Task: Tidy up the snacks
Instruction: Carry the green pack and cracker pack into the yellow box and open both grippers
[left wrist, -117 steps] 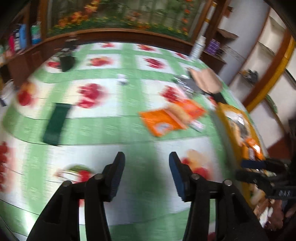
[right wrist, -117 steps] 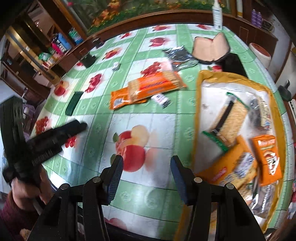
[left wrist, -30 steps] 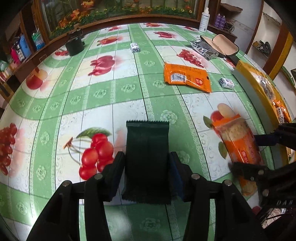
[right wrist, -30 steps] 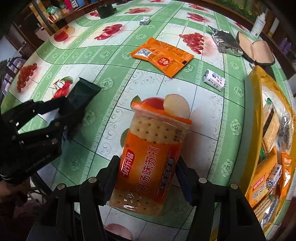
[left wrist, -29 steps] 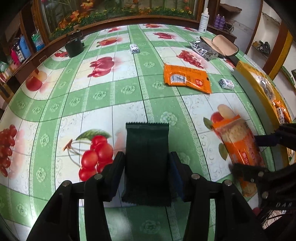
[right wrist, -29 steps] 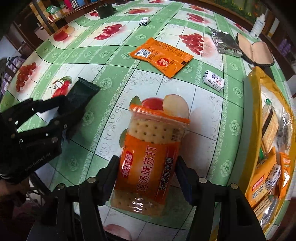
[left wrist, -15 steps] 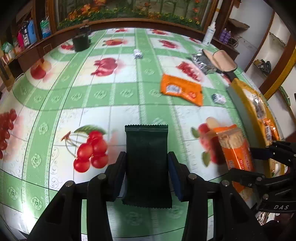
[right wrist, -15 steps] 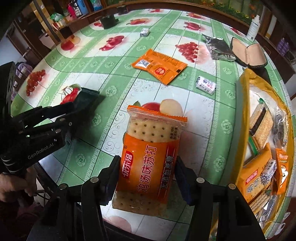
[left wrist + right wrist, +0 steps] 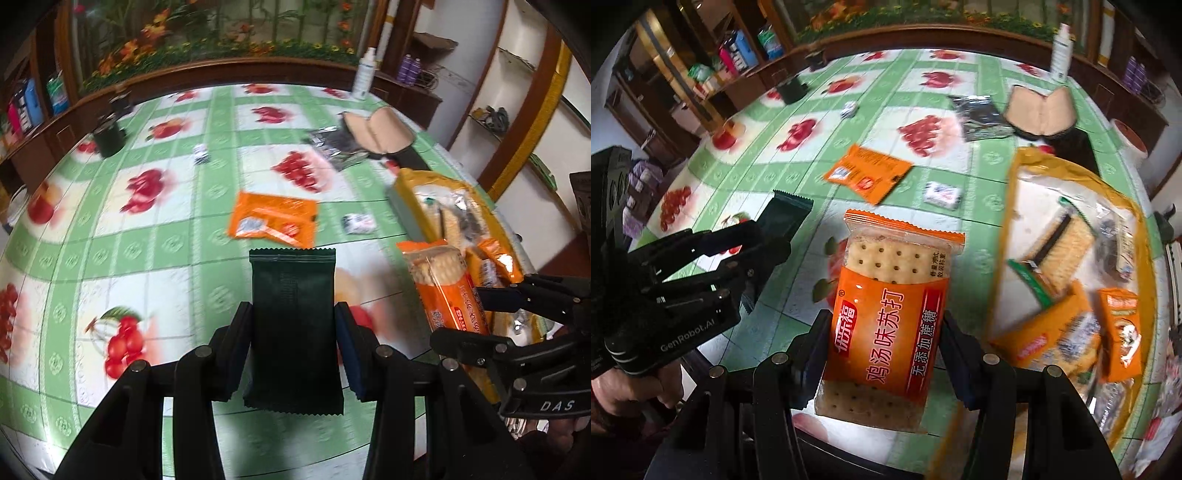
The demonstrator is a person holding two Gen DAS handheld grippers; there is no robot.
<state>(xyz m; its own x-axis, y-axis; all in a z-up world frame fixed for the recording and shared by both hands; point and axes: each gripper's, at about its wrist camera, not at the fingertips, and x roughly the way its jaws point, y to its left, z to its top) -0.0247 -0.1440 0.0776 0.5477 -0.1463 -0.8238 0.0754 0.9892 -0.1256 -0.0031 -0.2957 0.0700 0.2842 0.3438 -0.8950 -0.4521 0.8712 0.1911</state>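
Observation:
My left gripper [image 9: 293,341] is shut on a dark green snack packet [image 9: 293,314] and holds it above the fruit-print tablecloth [image 9: 166,236]. My right gripper [image 9: 884,349] is shut on an orange pack of crackers [image 9: 892,314], also lifted off the table. In the left wrist view the cracker pack [image 9: 445,284] and right gripper [image 9: 491,317] show at the right. The right wrist view shows the green packet [image 9: 786,214] in the left gripper [image 9: 764,251] at the left. A yellow-rimmed tray [image 9: 1015,192] with several snacks lies at the right.
On the cloth lie an orange sachet [image 9: 868,173], a small white wrapped sweet [image 9: 942,194], a silver foil pack [image 9: 979,114], an open glasses case [image 9: 1039,110], a dark cup [image 9: 792,90] and a white bottle [image 9: 1060,48]. Wooden shelves ring the table. A hand [image 9: 631,387] holds the left gripper.
Both grippers have risen off the table with their packets, the green one and the cracker pack, and the view has tilted up. The table now sits farther below.

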